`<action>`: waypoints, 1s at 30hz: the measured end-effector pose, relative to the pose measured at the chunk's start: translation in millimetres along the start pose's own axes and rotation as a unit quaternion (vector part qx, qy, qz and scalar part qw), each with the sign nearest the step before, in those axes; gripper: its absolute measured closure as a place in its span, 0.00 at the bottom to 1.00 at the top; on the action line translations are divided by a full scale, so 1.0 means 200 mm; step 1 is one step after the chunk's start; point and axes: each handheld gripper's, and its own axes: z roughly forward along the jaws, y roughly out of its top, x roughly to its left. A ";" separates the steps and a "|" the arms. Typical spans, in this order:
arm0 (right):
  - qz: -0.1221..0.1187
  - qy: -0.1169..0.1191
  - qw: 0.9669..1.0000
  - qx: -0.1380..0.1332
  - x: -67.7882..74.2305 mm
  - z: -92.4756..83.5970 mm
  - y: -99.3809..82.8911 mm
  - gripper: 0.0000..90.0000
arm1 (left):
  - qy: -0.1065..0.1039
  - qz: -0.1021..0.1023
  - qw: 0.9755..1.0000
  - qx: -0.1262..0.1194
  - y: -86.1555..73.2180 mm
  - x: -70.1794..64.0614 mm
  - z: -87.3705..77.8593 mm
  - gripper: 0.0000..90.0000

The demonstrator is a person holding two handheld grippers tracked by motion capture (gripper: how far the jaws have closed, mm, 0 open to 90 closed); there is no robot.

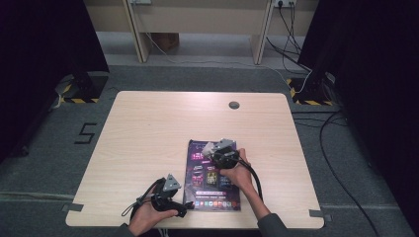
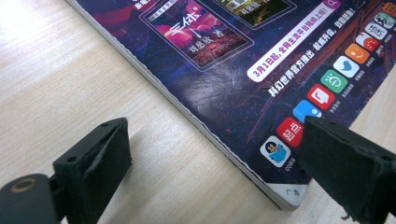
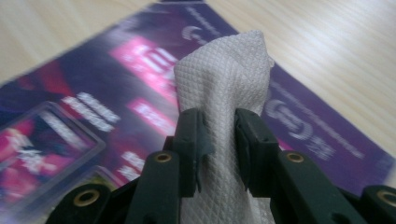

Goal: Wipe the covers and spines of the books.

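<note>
While right gripper [image 3: 217,128] clamps white cloth [image 3: 224,79] over top part of magazine [image 1: 212,175], cover lies right under cloth, touching or not unclear. Magazine flat on tabletop [image 1: 148,128], long side running away from person. Left gripper [image 2: 210,154] wide apart, holding nothing, jaws either side of magazine's near corner, left jaw on bare wood.

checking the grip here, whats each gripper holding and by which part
The right gripper pinches a white cloth around its bunched middle, above the magazine. The left gripper holds nothing; its jaws stand open astride the magazine's corner.
</note>
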 end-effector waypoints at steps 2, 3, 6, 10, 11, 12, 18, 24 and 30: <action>-0.009 0.011 1.000 -0.002 0.05 0.01 0.02 0.79 | 0.001 0.000 1.000 0.000 0.00 0.00 0.00 0.09; -0.014 0.015 1.000 -0.002 0.08 0.01 0.02 0.79 | 0.002 -0.001 1.000 0.000 0.00 0.00 0.00 0.09; -0.024 0.032 0.999 -0.007 0.14 0.02 0.04 0.78 | 0.002 0.001 1.000 0.000 0.00 0.00 0.00 0.09; -0.026 0.056 0.998 -0.009 0.19 0.03 0.05 0.76 | 0.004 -0.001 1.000 0.000 0.00 0.00 0.00 0.09; -0.030 0.059 0.998 -0.009 0.20 0.03 0.05 0.76 | 0.003 0.000 1.000 0.000 0.00 0.00 0.00 0.09; -0.034 0.064 0.997 -0.010 0.21 0.03 0.05 0.76 | 0.004 0.001 1.000 0.001 0.00 0.00 0.00 0.08; -0.042 0.070 0.997 -0.011 0.23 0.02 0.05 0.76 | 0.003 0.000 1.000 0.000 0.00 0.00 0.00 0.08; -0.040 0.051 0.998 -0.001 0.15 -0.02 0.01 0.75 | 0.002 -0.001 1.000 0.001 0.00 0.00 0.00 0.08; 0.001 0.004 1.000 0.003 -0.04 -0.08 -0.09 0.74 | 0.001 -0.002 1.000 0.001 0.00 0.00 0.00 0.08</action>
